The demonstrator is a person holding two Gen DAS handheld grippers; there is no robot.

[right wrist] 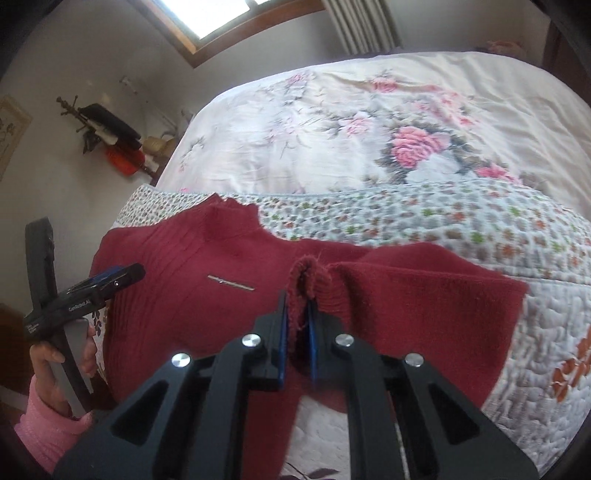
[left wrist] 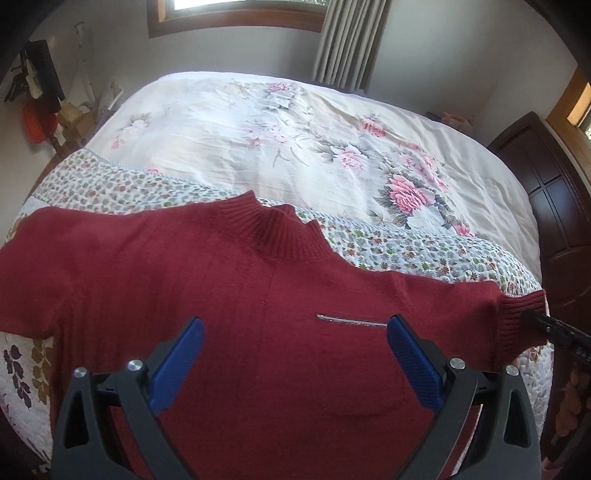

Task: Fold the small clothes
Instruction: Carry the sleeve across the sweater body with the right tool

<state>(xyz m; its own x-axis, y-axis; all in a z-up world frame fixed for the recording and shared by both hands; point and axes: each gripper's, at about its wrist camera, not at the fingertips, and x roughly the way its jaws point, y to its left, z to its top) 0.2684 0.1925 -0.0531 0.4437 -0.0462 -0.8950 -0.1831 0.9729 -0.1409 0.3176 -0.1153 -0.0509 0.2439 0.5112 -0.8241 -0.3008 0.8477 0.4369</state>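
Note:
A dark red knit sweater (left wrist: 229,288) lies face up on the bed, its ribbed collar (left wrist: 273,232) toward the far side, with a small silver bar pin (left wrist: 351,320) on the chest. My left gripper (left wrist: 295,325) hovers over the chest, open, nothing between its blue pads. My right gripper (right wrist: 297,302) is shut on the ribbed cuff (right wrist: 314,280) of the sweater's right sleeve (right wrist: 424,295), which is lifted and bunched. In the right wrist view the left gripper (right wrist: 110,277) shows at the left, held by a hand (right wrist: 44,362) in a pink sleeve.
The sweater rests on a small-flowered quilt (left wrist: 406,247) over a cream bedspread with pink roses (left wrist: 295,140). A dark wooden cabinet (left wrist: 554,206) stands at the right. A coat stand with bags (right wrist: 110,136) is by the left wall, beneath a window (right wrist: 221,14).

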